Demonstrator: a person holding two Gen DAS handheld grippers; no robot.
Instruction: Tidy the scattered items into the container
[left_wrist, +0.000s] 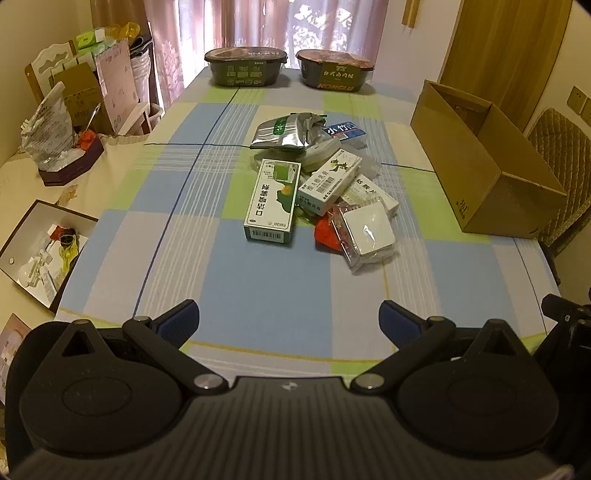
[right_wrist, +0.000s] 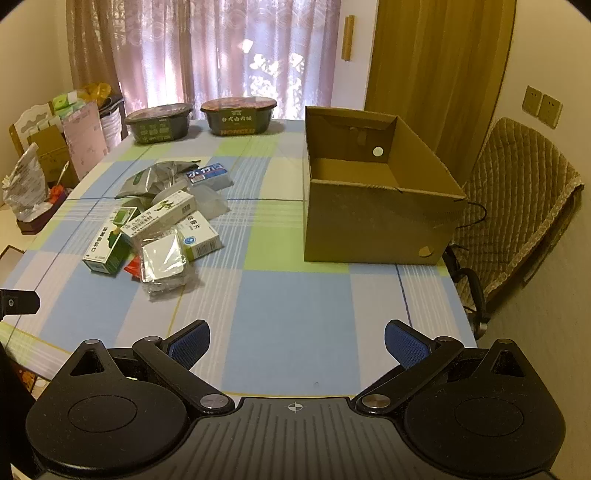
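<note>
Left wrist view: left tongs wide, empty, facing item pile; right tongs wide, empty, cardboard box ahead.

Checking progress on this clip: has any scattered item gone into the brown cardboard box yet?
No, the brown cardboard box shows only its bare floor in the right wrist view.

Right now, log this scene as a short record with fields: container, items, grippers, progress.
container: cardboard box, open top, on the tablecloth, nothing visible inside
items: pile left of the box, including green and white carton, silver pouch, clear-wrapped white pack
left gripper: open, holding nothing, short of the pile
right gripper: open, holding nothing
progress: no item boxed yet
</note>
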